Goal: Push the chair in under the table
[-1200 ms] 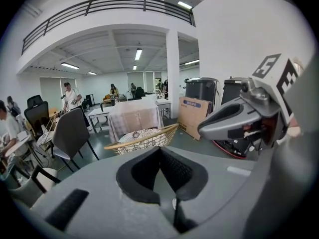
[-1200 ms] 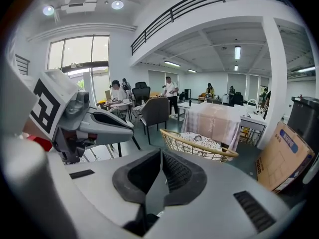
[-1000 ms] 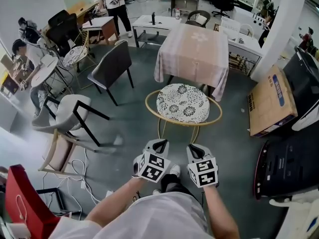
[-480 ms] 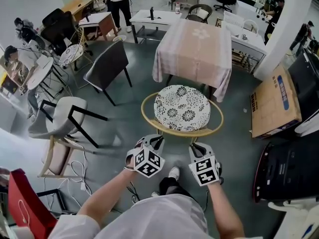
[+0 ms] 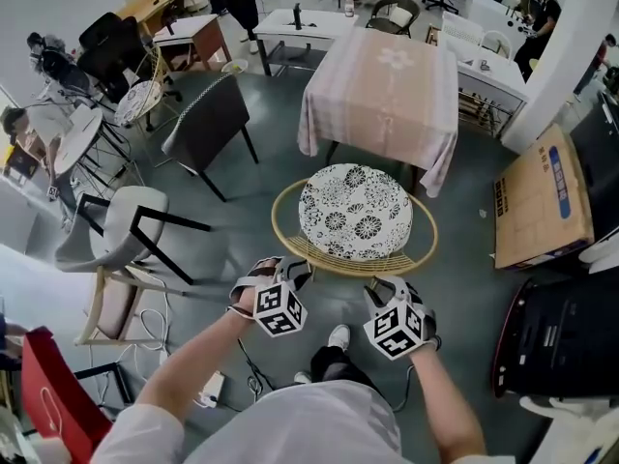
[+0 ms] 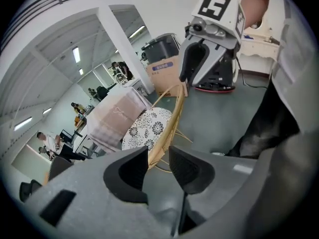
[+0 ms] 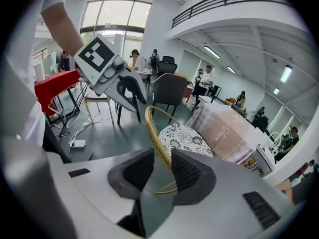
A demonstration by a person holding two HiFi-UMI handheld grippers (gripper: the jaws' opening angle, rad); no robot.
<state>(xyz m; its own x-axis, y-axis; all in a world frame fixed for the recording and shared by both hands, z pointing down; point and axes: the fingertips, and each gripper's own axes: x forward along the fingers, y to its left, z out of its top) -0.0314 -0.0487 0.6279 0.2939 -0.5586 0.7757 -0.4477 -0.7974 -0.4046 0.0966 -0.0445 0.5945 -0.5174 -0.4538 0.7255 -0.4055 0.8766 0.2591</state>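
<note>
The chair has a round floral cushion (image 5: 355, 211) inside a golden rattan rim (image 5: 290, 246) and stands just short of the table with the pink cloth (image 5: 382, 90). My left gripper (image 5: 285, 269) is at the rim's near left part. Its jaws are opening, and in the left gripper view (image 6: 158, 156) the rim (image 6: 172, 118) runs through the gap between them. My right gripper (image 5: 390, 288) is at the near right part. In the right gripper view (image 7: 162, 158) the rim (image 7: 152, 128) also passes between the parted pads. Each gripper shows in the other's view.
A dark grey chair (image 5: 208, 124) and a white chair (image 5: 135, 225) stand to the left. A cardboard box (image 5: 542, 201) and a black appliance (image 5: 556, 322) are on the right. A red bag (image 5: 48, 394) and floor cables (image 5: 208, 390) lie near left. People sit at far left.
Both grippers have come forward and down to the chair's near rim. The left gripper has rolled and its jaws have opened. The chair has not moved.
</note>
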